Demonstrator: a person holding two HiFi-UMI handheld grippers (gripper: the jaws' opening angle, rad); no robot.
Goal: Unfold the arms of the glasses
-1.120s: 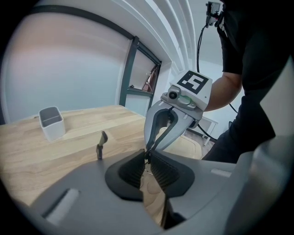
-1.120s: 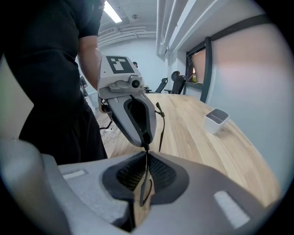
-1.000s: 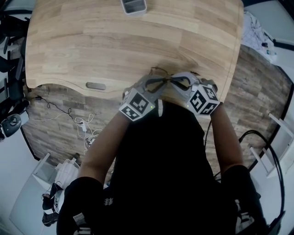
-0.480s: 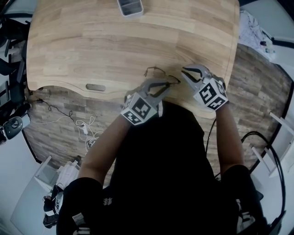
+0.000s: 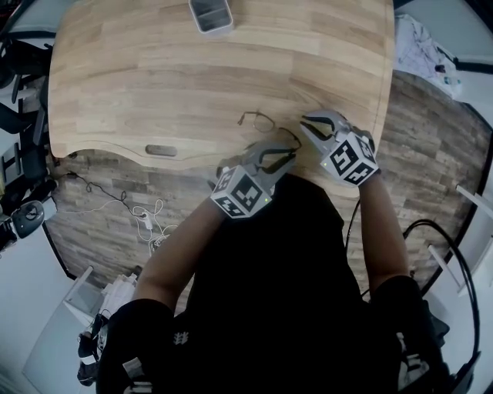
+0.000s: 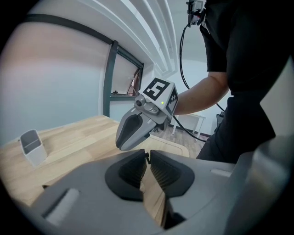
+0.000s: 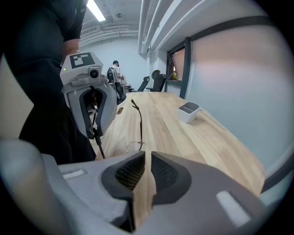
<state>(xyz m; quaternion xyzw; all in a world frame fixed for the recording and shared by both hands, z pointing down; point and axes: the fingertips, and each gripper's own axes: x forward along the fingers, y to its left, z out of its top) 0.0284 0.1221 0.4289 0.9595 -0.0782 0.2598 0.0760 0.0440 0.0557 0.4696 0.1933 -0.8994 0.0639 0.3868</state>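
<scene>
**A:** ok so what's each gripper got?

**B:** the left gripper (image 6: 147,158) is pinched on 1 thin dark arm of the glasses (image 7: 139,121). the right gripper (image 7: 147,155) is just beside it, jaws at a narrow slit with nothing in there.

**A:** and the glasses?

**B:** just past both grippers, near the front edge of the wooden table (image 5: 154,69), other arm sticking up. can't tell if the lenses touch the wood. grey tray (image 5: 209,14) is way off at the far side.

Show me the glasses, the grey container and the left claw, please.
glasses (image 5: 263,122): head view, on one lens.
grey container (image 7: 187,115): right gripper view, on its side wall.
left claw (image 7: 95,132): right gripper view, midway between its fingertips.
</scene>
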